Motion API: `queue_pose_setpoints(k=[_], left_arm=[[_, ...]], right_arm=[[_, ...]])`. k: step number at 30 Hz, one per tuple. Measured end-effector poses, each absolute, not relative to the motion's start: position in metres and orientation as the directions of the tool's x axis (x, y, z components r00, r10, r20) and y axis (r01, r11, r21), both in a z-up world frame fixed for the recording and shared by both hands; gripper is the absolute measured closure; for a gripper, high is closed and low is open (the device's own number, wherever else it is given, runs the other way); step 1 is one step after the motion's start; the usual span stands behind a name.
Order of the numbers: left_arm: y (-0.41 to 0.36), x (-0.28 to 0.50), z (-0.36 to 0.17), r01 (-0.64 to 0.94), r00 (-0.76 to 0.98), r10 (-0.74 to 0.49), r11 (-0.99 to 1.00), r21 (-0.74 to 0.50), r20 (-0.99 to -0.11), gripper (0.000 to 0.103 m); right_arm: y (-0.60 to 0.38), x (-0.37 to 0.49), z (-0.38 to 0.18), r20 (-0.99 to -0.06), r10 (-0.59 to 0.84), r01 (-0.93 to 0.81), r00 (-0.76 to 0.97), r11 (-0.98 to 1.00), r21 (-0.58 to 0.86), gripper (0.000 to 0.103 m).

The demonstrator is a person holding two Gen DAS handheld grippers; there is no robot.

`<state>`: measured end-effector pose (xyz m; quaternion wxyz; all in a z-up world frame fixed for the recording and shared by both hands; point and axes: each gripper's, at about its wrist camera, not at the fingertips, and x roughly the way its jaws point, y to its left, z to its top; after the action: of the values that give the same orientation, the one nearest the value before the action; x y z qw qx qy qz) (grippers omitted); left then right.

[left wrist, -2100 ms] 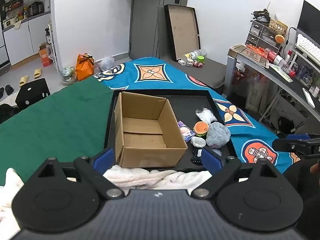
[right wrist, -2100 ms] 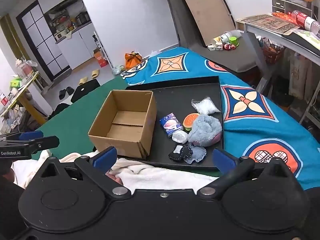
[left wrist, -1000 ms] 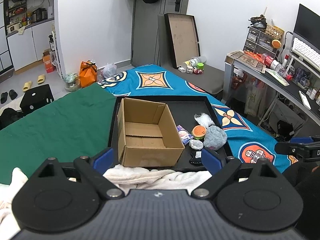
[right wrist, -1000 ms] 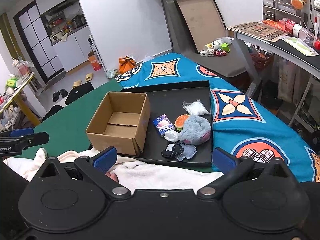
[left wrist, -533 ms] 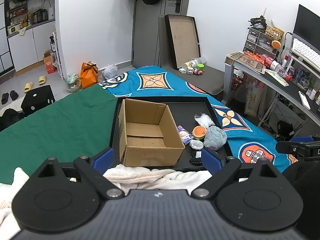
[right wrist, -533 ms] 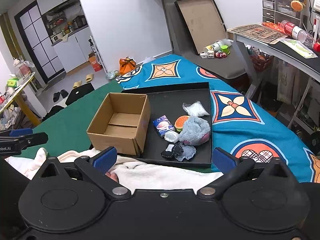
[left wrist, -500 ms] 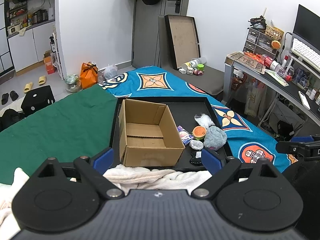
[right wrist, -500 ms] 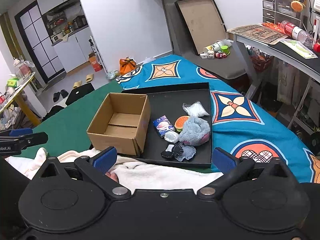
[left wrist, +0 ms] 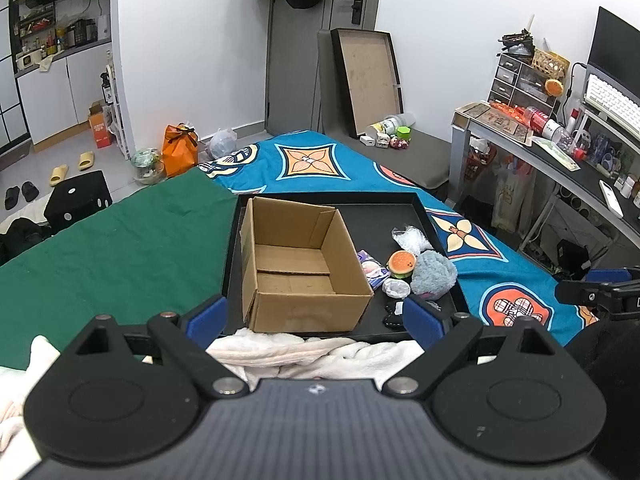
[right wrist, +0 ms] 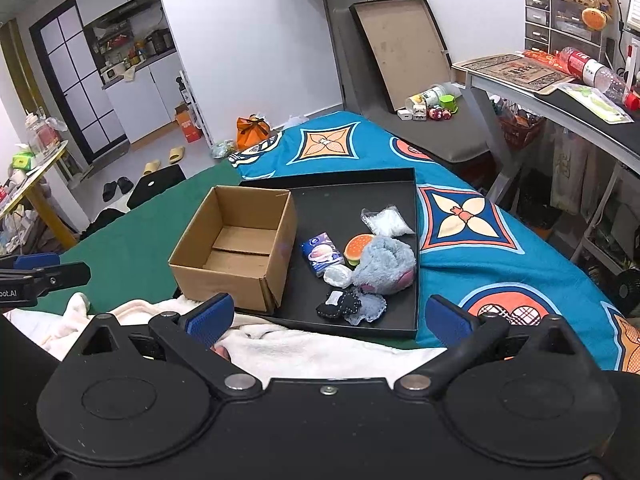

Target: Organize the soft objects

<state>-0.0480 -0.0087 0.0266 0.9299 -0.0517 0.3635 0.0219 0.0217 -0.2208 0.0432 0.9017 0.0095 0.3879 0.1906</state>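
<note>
An open empty cardboard box stands on the left of a black tray. To its right lie soft things: a grey-blue plush, a burger toy, a clear bag, a blue packet, a white lump and dark felt pieces. My left gripper is open and empty, held back from the tray's near edge. My right gripper is open and empty too.
The tray lies on a bed with a green cover and a blue patterned cover. A white fleece blanket lies just before the tray. A desk stands to the right.
Both grippers have drawn back and risen a little from the tray over two seconds, so box and toys look smaller. Nothing on the tray has moved.
</note>
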Motion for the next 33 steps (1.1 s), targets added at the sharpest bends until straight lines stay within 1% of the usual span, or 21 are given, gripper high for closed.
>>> queue_pose_setpoints(k=[17, 24, 33], left_arm=[[-0.002, -0.035, 0.021, -0.092, 0.723, 0.014, 0.993, -0.076, -0.691, 0.009], [0.004, -0.02, 0.01, -0.132, 0.708, 0.077, 0.991, -0.025, -0.702, 0.009], [0.02, -0.003, -0.003, -0.182, 0.693, 0.122, 0.983, -0.009, -0.711, 0.009]], right_arm=[[-0.223, 0.031, 0.037, -0.701, 0.36, -0.332, 0.615, 0.925, 0.184, 0.0], [-0.224, 0.044, 0.027, -0.702, 0.38, -0.335, 0.603, 0.919, 0.209, 0.0], [-0.224, 0.067, 0.011, -0.705, 0.397, -0.324, 0.588, 0.914, 0.245, 0.0]])
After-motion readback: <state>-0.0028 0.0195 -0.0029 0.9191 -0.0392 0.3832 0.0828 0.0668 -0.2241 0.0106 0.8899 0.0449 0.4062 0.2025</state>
